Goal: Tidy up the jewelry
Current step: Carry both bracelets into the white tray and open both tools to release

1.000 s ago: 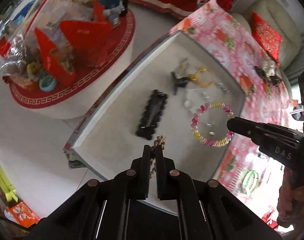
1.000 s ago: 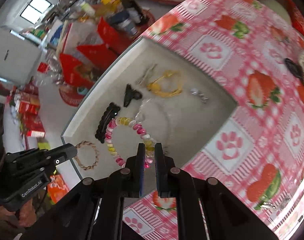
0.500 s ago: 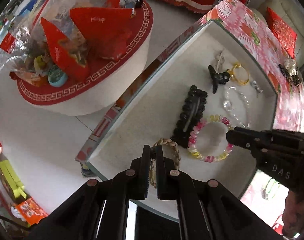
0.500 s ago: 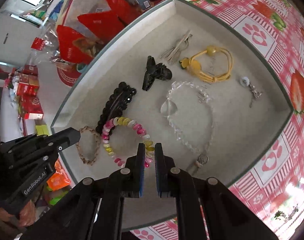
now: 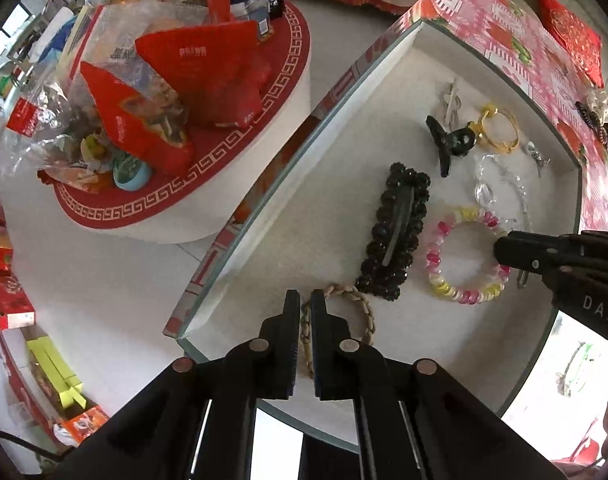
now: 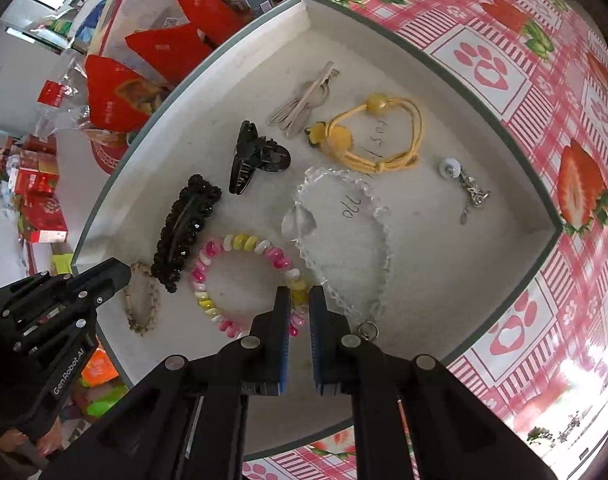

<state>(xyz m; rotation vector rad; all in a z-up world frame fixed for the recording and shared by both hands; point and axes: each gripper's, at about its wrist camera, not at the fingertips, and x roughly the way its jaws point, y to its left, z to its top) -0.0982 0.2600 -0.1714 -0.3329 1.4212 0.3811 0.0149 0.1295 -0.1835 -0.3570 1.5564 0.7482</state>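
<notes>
While both grippers point down into the tray [image 6: 404, 360], the left hand-held gripper [image 5: 305, 300] is clamped on the braided band [image 5: 360, 308], which lies at the tray's near-left corner. The right hand-held gripper [image 6: 300, 296] pinches the bead bracelet [image 6: 240, 276], a pink, yellow and white ring lying flat just beside the black barrette [image 6: 186, 232]. That barrette's long axis runs from the braided band up toward the black claw clip [image 6: 256, 158]. Also in the tray: a clear bead string [image 6: 344, 232], a yellow hair tie [image 6: 372, 136], a beige clip [image 6: 304, 100] and a small charm [image 6: 464, 188]. The tray sits on the counter [image 6: 544, 60], with its pink strawberry cloth.
</notes>
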